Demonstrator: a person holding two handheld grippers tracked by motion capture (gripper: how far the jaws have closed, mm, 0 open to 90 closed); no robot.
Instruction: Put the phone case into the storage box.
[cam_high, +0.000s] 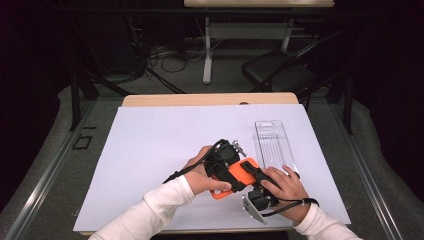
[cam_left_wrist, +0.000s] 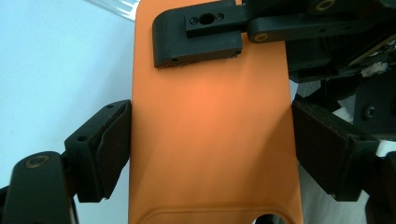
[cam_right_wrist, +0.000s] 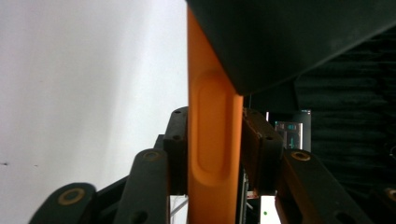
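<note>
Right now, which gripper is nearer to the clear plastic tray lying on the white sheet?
Right. The right gripper, pinching the orange phone case, sits just beside the clear plastic tray's near end; the left gripper clamps the case farther left.

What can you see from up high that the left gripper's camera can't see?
The high view has the clear plastic tray, the person's white sleeves and a dark chair. The left gripper view shows the left gripper pads squeezing the orange phone case by its long edges. Both views show the case, the white table and the right gripper.
</note>
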